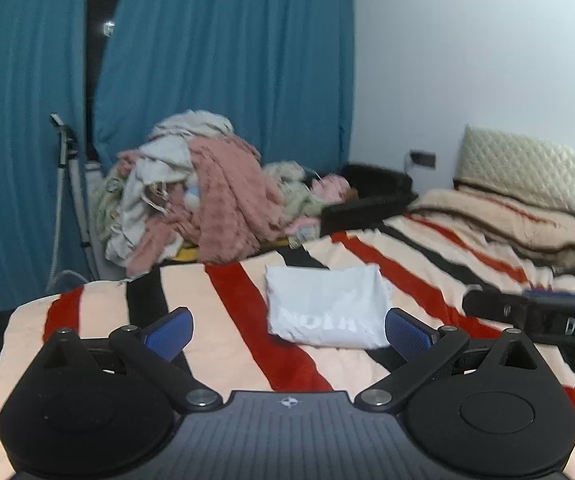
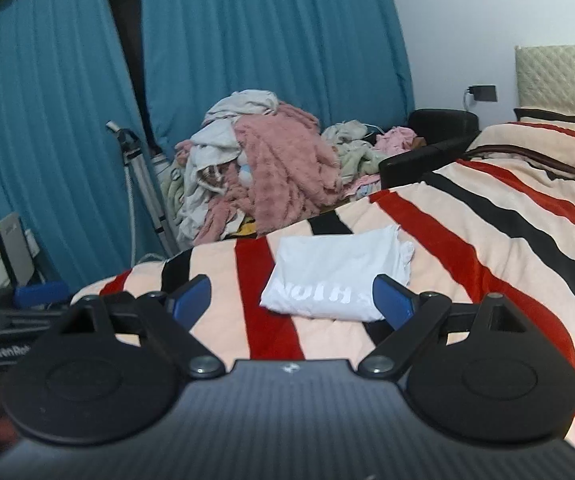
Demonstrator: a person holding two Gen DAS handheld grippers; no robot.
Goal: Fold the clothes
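- A white garment (image 1: 327,306) lies on the striped blanket (image 1: 227,320), already folded into a compact rectangle with reversed lettering showing on its near face.
- Its right edge looks a little ragged in the right wrist view, with some fabric poking out, so the fold is neat but not perfect.
- The left gripper (image 1: 289,330) hangs over the blanket, near side of the garment, jaws spread wide and holding nothing; its right pad sits just beside the garment's near right corner.
- The right gripper (image 2: 291,300) is likewise wide apart and empty, with the garment framed between its blue pads (image 2: 191,294), a little farther off.
- Neither gripper touches the cloth as far as these views show.
- In the left wrist view, the right gripper's black body shows at the right edge, so the two tools sit side by side.
- Judgement: this one item looks finished, or needs only a final tidy of that right edge.
- A big heap (image 1: 191,192) of pink, white and pale green clothes sits far left, beyond the bed, in front of the blue curtain (image 1: 227,60).
- That heap is unfolded, so most of the task seems left to do.
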